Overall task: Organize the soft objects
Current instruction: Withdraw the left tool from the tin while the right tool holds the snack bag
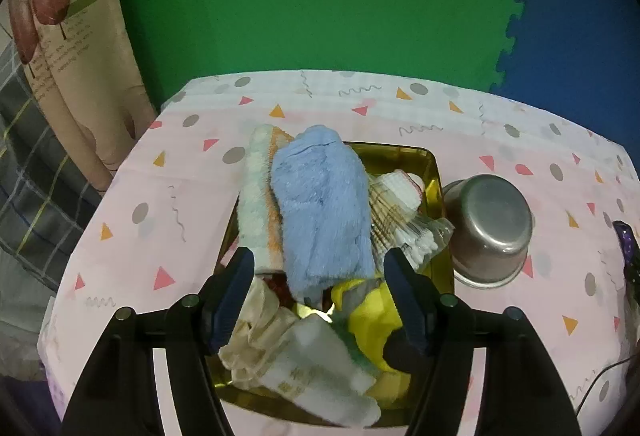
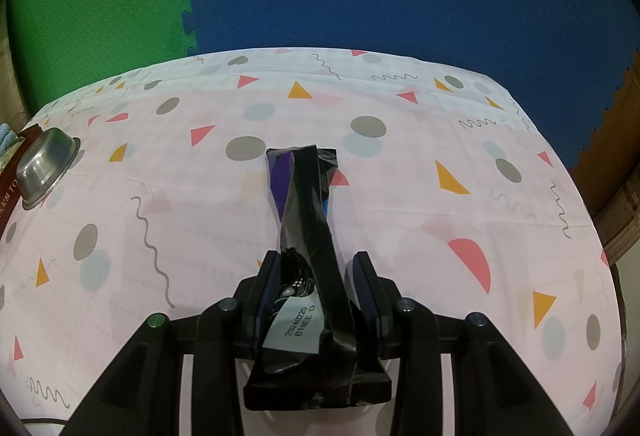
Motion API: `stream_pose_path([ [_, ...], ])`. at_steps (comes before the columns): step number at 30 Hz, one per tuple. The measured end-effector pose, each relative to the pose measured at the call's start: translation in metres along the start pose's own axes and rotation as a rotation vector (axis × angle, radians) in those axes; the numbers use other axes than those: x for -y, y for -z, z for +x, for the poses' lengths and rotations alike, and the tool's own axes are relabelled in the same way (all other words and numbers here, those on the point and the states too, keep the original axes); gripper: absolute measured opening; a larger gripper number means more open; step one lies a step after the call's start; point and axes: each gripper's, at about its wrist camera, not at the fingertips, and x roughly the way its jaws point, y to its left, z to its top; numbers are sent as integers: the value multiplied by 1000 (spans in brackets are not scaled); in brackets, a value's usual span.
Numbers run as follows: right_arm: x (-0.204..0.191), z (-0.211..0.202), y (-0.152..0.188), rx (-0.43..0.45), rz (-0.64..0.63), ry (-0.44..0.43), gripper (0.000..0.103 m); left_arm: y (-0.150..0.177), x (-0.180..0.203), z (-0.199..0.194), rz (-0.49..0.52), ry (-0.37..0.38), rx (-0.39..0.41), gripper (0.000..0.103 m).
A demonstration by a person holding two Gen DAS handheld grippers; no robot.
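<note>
At nine o'clock in the left wrist view a beige curtain carries printed lines too blurred to read. The left gripper has its fingers spread and released, pressing on nothing, above a gold tray on the desk. A blue fluffy cloth lies on top of the pile in the tray, partly over a white and orange towel at its ten o'clock. A clear bag of cotton swabs sits at its three o'clock, and yellow cloth and white socks with faint, unreadable lettering lie at six o'clock, half hidden by the fingers. An upturned steel bowl stands just beside the tray's right edge. In the right wrist view the right gripper is clenched on a twisted black and purple packet, whose pale label reads "20240220 B19EE D". The packet's lower end is hidden inside the gripper body.
</note>
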Motion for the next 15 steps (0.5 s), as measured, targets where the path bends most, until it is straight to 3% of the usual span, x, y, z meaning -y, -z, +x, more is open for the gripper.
stream_pose_path([
  [10,1,0,-1,0,-3,3,38,19,-6,-30,-19,-24,54,76],
  [15,-3,-1,-1,2,-12,20,37,30,-14,-35,-56,-30,61,77],
])
